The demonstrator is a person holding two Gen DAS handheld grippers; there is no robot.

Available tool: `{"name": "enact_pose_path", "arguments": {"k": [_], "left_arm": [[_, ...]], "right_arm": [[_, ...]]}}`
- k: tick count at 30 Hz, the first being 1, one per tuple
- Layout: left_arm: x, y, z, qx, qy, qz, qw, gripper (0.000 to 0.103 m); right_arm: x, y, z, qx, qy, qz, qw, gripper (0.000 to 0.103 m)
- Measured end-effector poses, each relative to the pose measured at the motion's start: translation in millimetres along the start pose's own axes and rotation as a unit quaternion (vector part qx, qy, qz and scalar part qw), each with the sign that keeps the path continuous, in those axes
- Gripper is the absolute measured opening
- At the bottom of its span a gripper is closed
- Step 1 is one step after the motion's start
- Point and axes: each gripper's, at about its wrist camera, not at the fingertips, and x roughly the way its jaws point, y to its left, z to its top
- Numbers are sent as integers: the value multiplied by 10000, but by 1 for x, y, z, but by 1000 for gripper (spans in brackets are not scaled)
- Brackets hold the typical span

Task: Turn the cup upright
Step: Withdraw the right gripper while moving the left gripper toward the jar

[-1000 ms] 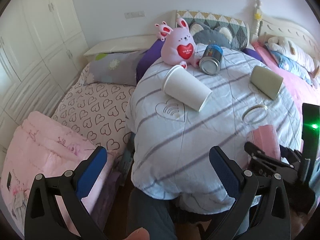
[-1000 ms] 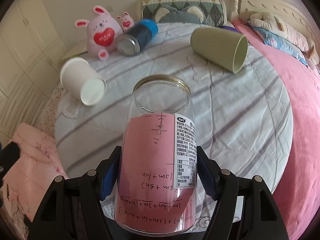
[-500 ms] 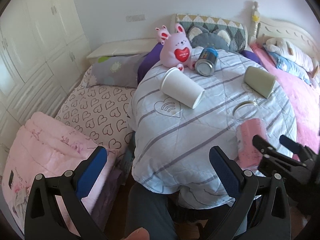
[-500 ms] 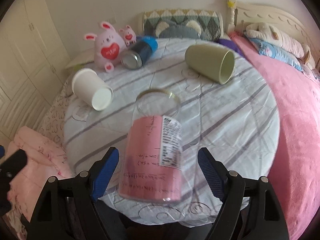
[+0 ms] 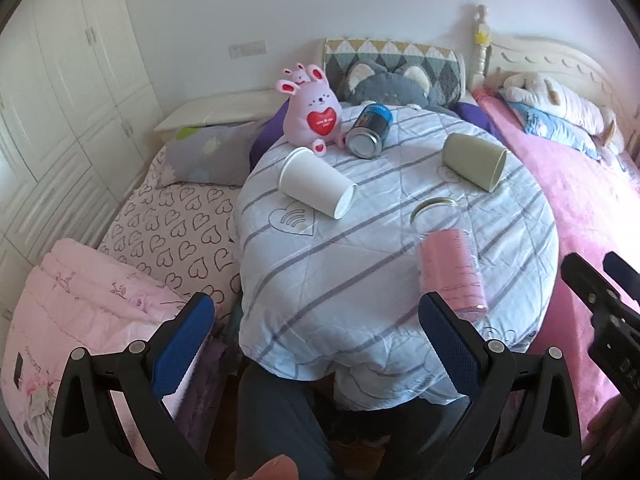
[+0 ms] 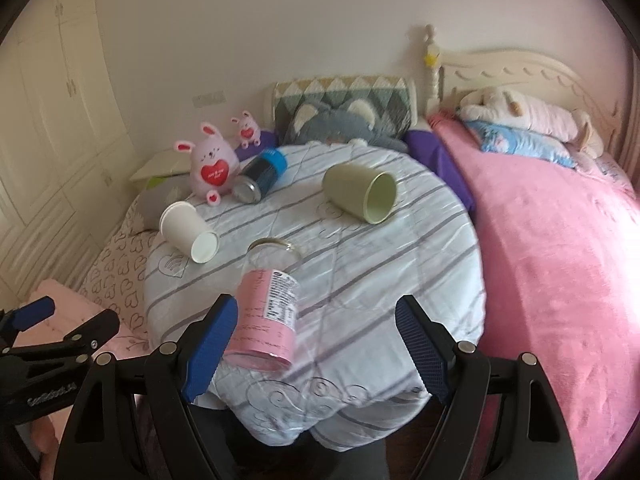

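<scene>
We see a pink bunny plush beside a blue can on its side; pink blanket at right.

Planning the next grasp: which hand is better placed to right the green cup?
Right, probably. The green cup lies nearly straight ahead of the open right gripper; from the left gripper it sits rightward, beyond the glass jar.

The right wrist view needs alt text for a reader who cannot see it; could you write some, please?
A glass jar with a pink lining stands upright on a round striped table, just ahead of the open, empty right gripper. Behind it a white paper cup, a green cup and a metal can lie on their sides.
</scene>
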Motion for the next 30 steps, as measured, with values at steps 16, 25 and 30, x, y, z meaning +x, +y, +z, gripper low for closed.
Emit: {"name": "enact_pose_path", "arguments": {"k": [16, 25, 30], "left_arm": [[-22, -18, -28, 69, -88, -29, 9999, 103], [-22, -23, -29, 118, -4, -101, 9999, 103], [-13, -38, -23, 160, 254, -405, 9987, 103]], "right_arm": [[-42, -20, -30, 86, -157, -181, 9997, 82], [-43, -22, -31, 94, -140, -128, 9998, 82], [-39, -28, -32, 154, -85, -113, 9998, 82]]}}
